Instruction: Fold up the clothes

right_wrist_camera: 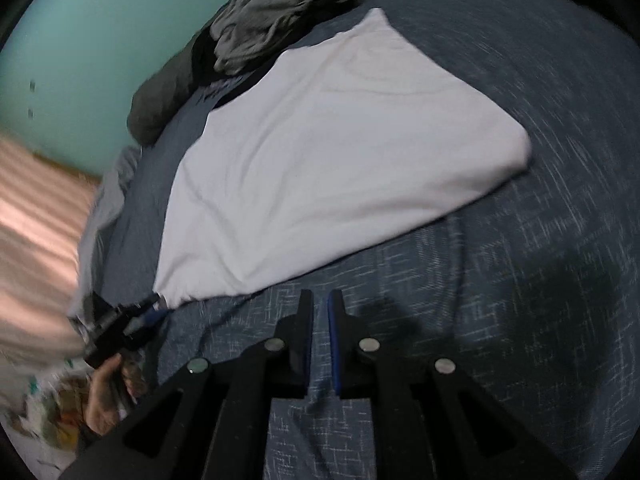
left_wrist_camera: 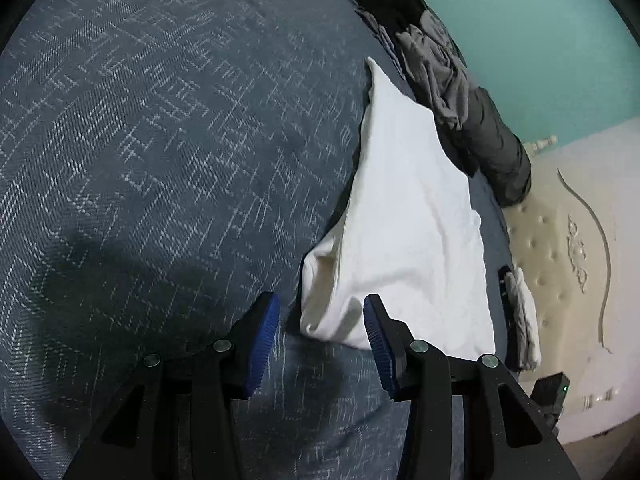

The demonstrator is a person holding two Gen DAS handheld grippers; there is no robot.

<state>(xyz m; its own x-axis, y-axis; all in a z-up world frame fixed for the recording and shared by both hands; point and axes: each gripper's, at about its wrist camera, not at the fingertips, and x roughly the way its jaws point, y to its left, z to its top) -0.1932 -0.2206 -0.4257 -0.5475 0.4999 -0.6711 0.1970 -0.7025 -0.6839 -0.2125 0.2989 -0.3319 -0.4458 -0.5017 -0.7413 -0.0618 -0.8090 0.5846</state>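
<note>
A white garment (left_wrist_camera: 408,220) lies folded on the blue patterned bedspread (left_wrist_camera: 160,120). Its near corner bulges up just ahead of my left gripper (left_wrist_camera: 320,300), whose blue pads (left_wrist_camera: 262,344) stand well apart and do not press on the cloth. In the right wrist view the same white garment (right_wrist_camera: 320,140) spreads flat and fairly smooth. The left gripper (right_wrist_camera: 154,312), held by a hand (right_wrist_camera: 106,396), sits at its lower left corner. My right gripper (right_wrist_camera: 320,296) hovers over bare bedspread (right_wrist_camera: 520,280) below the garment's long edge, with a narrow gap between its fingers and nothing in it.
A heap of grey and black clothes (left_wrist_camera: 432,60) (right_wrist_camera: 260,20) and a dark rolled garment (left_wrist_camera: 500,152) (right_wrist_camera: 168,92) lie along the bed's edge by the teal wall (right_wrist_camera: 100,60). A cream padded surface (left_wrist_camera: 560,240) borders the bed. A small black device (left_wrist_camera: 552,392) shows at the right.
</note>
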